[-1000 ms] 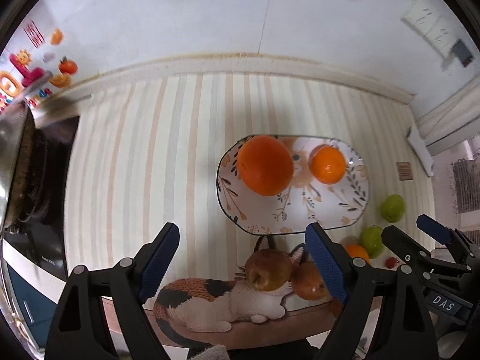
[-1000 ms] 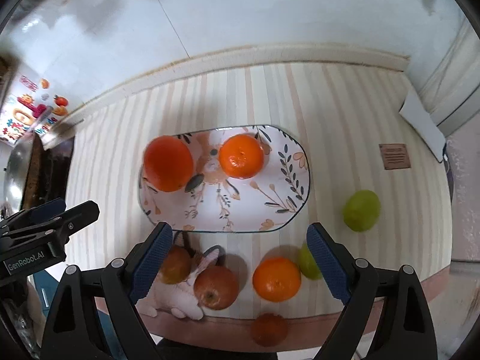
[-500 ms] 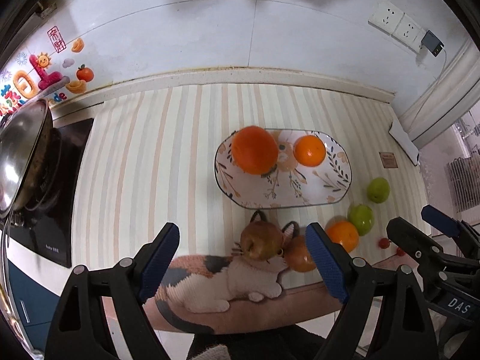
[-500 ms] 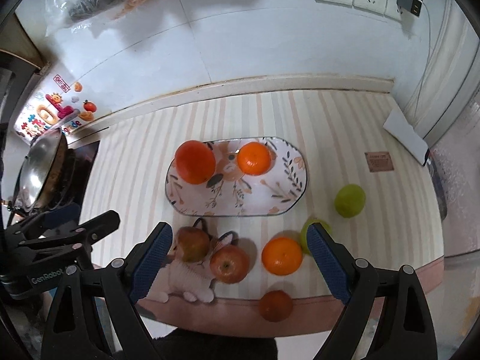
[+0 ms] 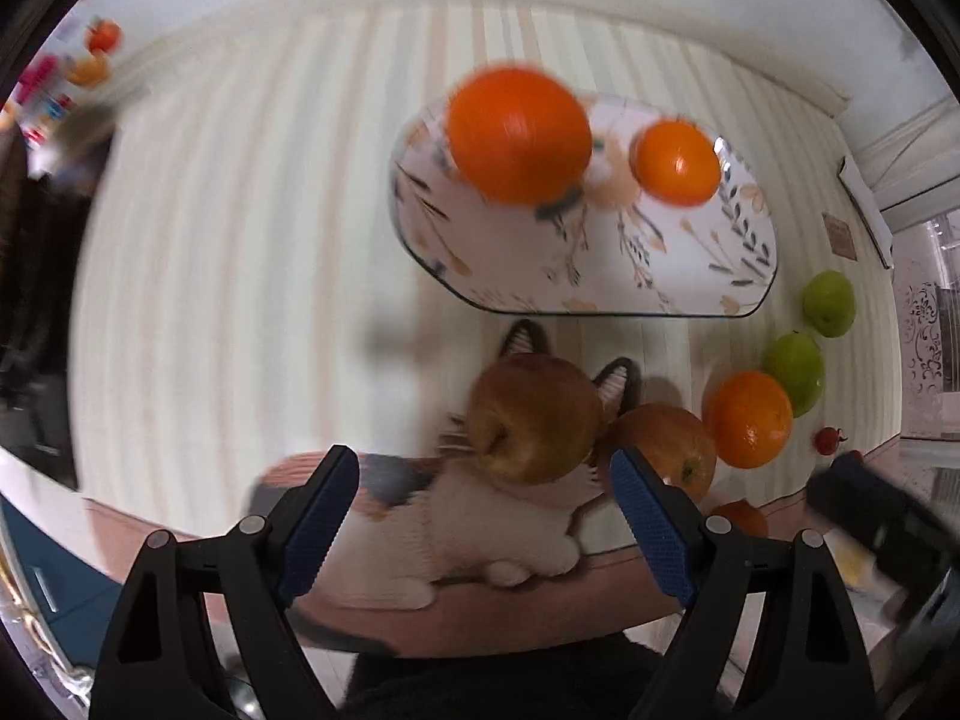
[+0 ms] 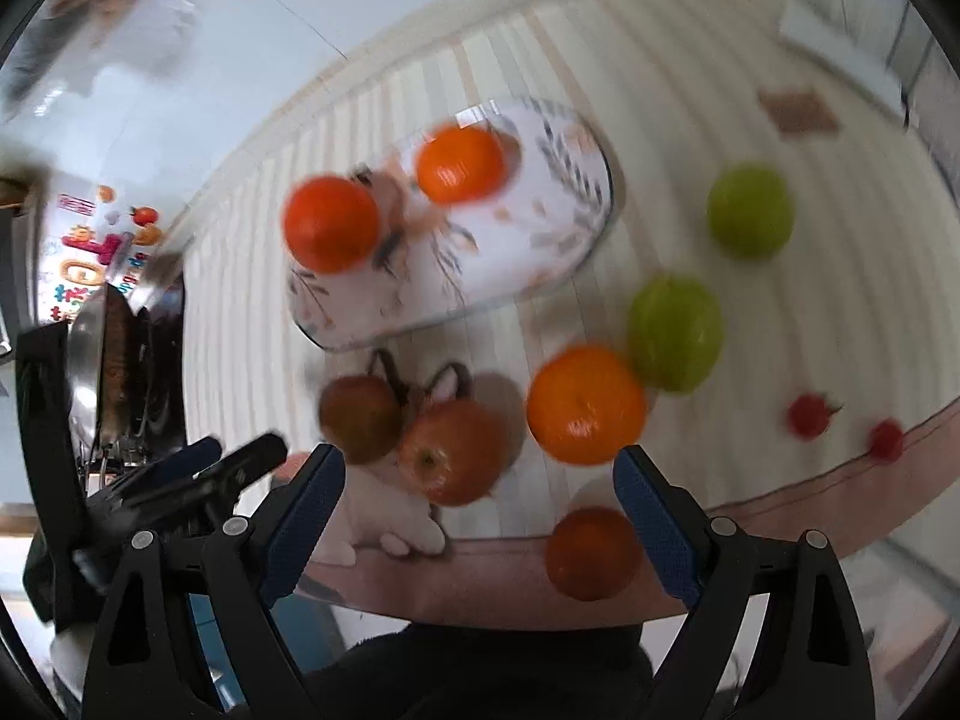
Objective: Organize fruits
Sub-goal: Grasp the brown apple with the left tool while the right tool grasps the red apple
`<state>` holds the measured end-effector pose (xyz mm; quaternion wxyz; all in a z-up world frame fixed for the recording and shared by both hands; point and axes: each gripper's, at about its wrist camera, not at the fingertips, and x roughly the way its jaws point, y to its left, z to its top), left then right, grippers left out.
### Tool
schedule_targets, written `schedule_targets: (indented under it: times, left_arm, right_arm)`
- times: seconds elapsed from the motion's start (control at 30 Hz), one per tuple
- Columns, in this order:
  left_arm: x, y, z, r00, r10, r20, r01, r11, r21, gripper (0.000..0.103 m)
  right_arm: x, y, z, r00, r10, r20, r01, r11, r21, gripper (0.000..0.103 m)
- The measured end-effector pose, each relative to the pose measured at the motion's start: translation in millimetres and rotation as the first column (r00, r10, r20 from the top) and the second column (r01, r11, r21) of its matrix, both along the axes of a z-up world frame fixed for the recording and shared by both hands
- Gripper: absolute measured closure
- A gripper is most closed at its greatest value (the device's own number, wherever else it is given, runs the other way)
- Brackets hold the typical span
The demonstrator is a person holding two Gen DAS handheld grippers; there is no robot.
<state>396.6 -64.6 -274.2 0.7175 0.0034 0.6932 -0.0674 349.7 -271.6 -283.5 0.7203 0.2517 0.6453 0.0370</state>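
Note:
An oval flowered plate (image 5: 600, 276) (image 6: 528, 252) holds a big orange (image 5: 519, 135) and a smaller orange (image 5: 678, 163). Nearer me, a brownish apple (image 5: 534, 420) (image 6: 360, 417) and a red apple (image 5: 666, 450) (image 6: 451, 451) rest on a cat figure (image 5: 480, 516). To their right lie a loose orange (image 6: 587, 403) and two green fruits (image 6: 675, 331) (image 6: 750, 210). A darker orange (image 6: 591, 552) sits at the counter's front edge. My left gripper (image 5: 483, 462) hangs open over the brownish apple. Also open, the right gripper (image 6: 478, 459) hovers above the red apple.
Two cherry tomatoes (image 6: 807, 416) (image 6: 887, 441) lie near the front right edge. A stove with a pan (image 6: 120, 360) stands at the left end of the striped counter (image 5: 240, 240). A tiled wall with stickers closes the back. Both views are motion-blurred.
Both grippers have dropped toward the counter since half a second ago, so the fruit looks larger. The right view has also tilted. Jaw widths look unchanged.

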Motion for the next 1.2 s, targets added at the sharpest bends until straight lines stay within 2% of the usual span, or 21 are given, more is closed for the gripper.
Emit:
schedule_targets:
  times: [0.2, 0.27, 0.33, 0.53, 0.6, 0.7, 0.9, 1.0, 1.03, 1.2]
  left_arm:
    - [18.6, -13.7, -52.9, 0.990, 0.014, -0.144, -0.026, 0.997, -0.077, 0.018]
    - [20.1, -15.0, -66.4, 0.986, 0.026, -0.166, -0.041, 0.995, -0.090, 0.033]
    - [19.0, -12.5, -68.2, 0.987, 0.047, -0.154, -0.065, 0.992, -0.113, 0.035]
    - [1.8, -4.8, -56.5, 0.997, 0.001, -0.072, 0.002, 0.999, 0.047, 0.035]
    - [-10.3, -0.3, -54.8, 0.997, -0.046, -0.067, 0.055, 0.989, 0.134, 0.035]
    - [-23.1, 7.0, -58.7, 0.994, -0.075, -0.074, 0.088, 0.977, 0.196, 0.035]
    - [-20.0, 18.0, -65.5, 0.997, -0.018, -0.069, 0.028, 0.988, 0.152, 0.035]
    - [-17.0, 25.9, -79.8, 0.993, 0.028, -0.113, -0.016, 0.994, 0.106, 0.035]
    - [-18.1, 28.6, -80.5, 0.994, 0.047, -0.102, -0.038, 0.995, 0.090, 0.035]
    - [-19.5, 34.7, -78.3, 0.994, 0.074, -0.081, -0.069, 0.995, 0.066, 0.036]
  right_arm:
    - [-1.6, -0.7, -28.7, 0.999, -0.010, -0.034, 0.011, 1.000, 0.026, 0.010]
    - [0.8, 1.2, -32.3, 0.999, -0.005, -0.035, 0.006, 0.999, 0.036, 0.011]
    - [3.2, 5.5, -35.0, 0.999, 0.007, -0.038, -0.005, 0.999, 0.040, 0.011]
    - [13.2, 23.5, -32.9, 0.998, 0.053, -0.027, -0.052, 0.998, 0.043, 0.012]
    - [18.2, 30.6, -33.3, 0.997, 0.075, -0.022, -0.074, 0.997, 0.033, 0.012]
    - [26.4, 42.3, -38.9, 0.994, 0.108, -0.026, -0.107, 0.994, 0.018, 0.013]
    - [38.2, 62.5, -60.0, 0.984, 0.169, -0.064, -0.170, 0.985, -0.002, 0.019]
    - [40.6, 68.6, -72.3, 0.980, 0.181, -0.088, -0.182, 0.983, -0.013, 0.019]
    - [40.8, 69.2, -76.9, 0.979, 0.178, -0.100, -0.179, 0.984, -0.005, 0.021]
    - [40.5, 71.8, -89.2, 0.979, 0.169, -0.110, -0.170, 0.985, -0.002, 0.033]
